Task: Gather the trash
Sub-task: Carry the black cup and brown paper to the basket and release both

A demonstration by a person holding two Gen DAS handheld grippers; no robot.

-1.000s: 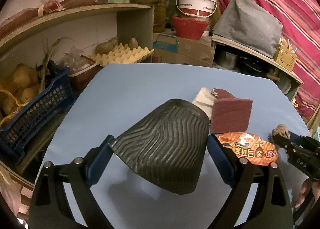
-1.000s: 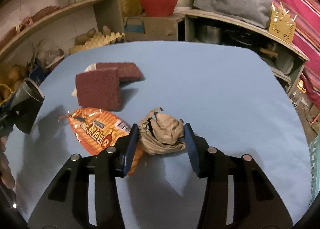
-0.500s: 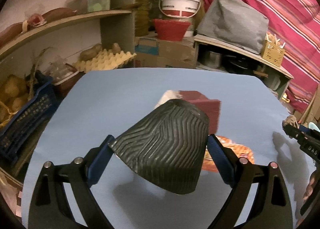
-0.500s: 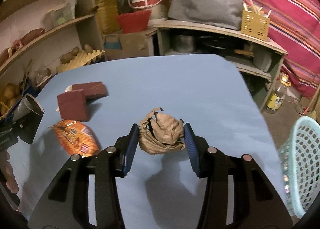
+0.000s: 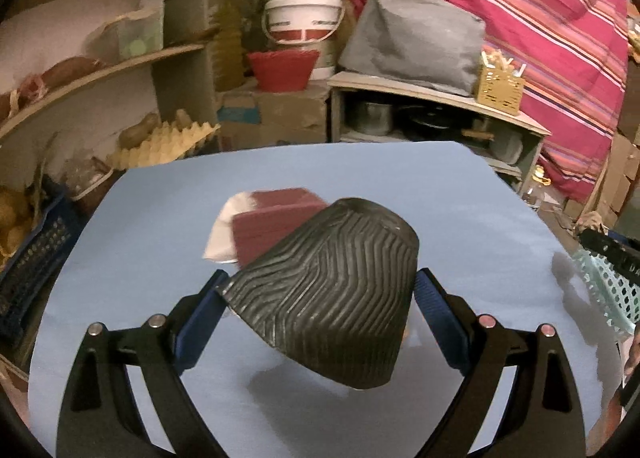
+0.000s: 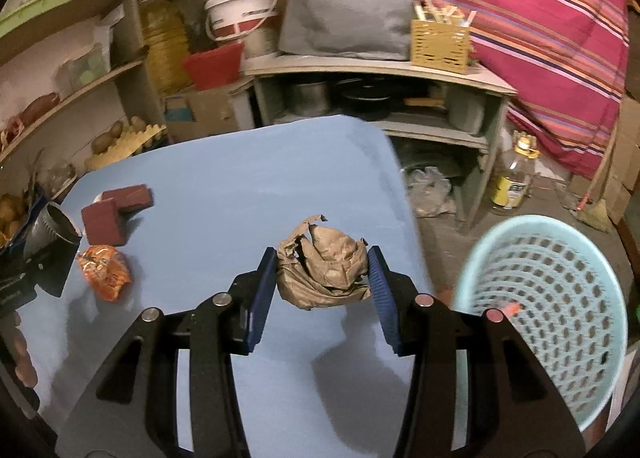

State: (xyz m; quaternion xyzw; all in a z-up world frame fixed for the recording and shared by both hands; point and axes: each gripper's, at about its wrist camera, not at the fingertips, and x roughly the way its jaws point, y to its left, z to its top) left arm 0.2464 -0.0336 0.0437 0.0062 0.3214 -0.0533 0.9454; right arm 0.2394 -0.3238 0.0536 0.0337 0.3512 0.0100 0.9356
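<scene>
- The crumpled brown paper (image 6: 326, 264) is clamped between the right gripper (image 6: 323, 278) pads, held above the blue table (image 6: 224, 162) near its right edge.
- The black ribbed cup (image 5: 332, 294) is clamped in the left gripper (image 5: 320, 298), above the table.
- A pale green basket (image 6: 548, 318) stands right of the table; an orange wrapper (image 6: 105, 272) lies at the left.

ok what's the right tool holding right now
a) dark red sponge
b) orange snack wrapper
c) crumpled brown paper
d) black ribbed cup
c: the crumpled brown paper sits pinched between the blue pads of the right tool, lifted above the blue table, while the orange snack wrapper lies on the table off to the side.
</scene>
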